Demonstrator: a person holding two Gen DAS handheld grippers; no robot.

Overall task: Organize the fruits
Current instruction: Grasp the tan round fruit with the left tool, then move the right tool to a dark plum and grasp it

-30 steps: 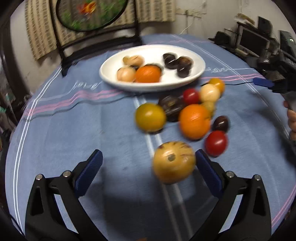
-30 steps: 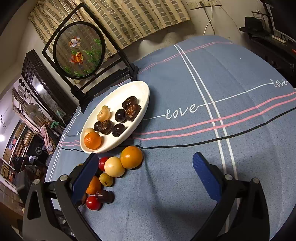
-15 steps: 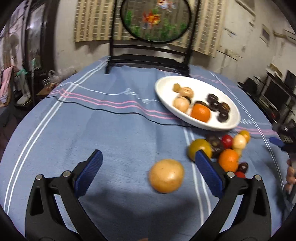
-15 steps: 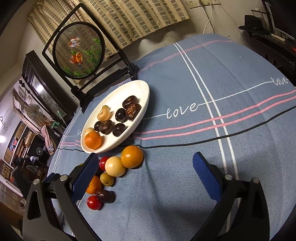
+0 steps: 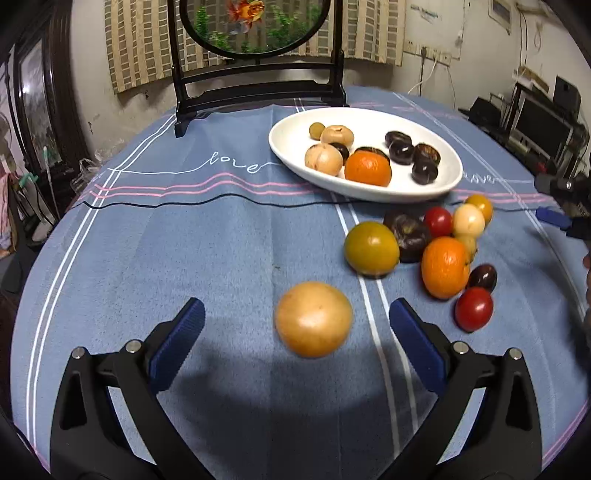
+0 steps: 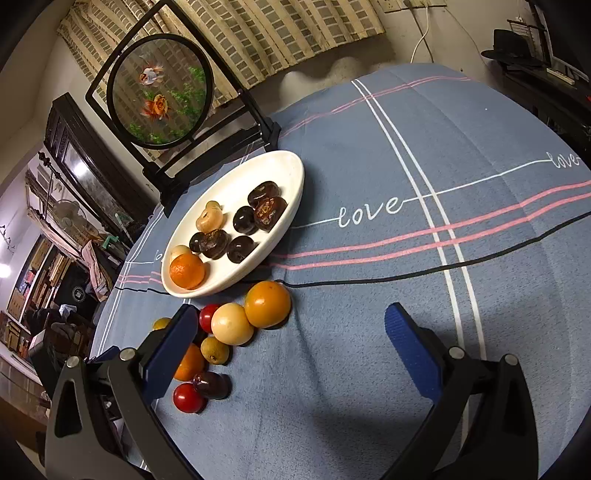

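Surface: round table under a blue-grey tablecloth (image 5: 207,258), woven with white, pink and black stripes and the word "love" in white script, seen at centre left in the left wrist view and at centre and far right in the right wrist view.

Left gripper (image 5: 297,319): lower frame, jaws wide apart, nothing held. A tan round fruit (image 5: 313,319) lies on the cloth between the blue pads, touching neither; slightly blurred.

Right gripper (image 6: 291,325): lower frame, jaws wide apart, empty, over bare cloth; the loose fruit lies by its left finger.

White oval plate (image 5: 288,147): upper right of the left view, holding an orange (image 5: 368,168), pale fruits and several dark brown ones.

Loose fruit, right of centre just below the plate: a yellow-green fruit (image 5: 372,249), a second orange (image 5: 445,267), red tomatoes (image 5: 474,309), dark and pale pieces, clustered and mostly touching.

Room: a round goldfish screen in a black stand (image 5: 255,29) at the table's far edge, top centre; woven straw-coloured hanging on the wall behind; wall sockets and cables upper right; dark electronics at far right; dark wooden furniture and clutter along the left edge.
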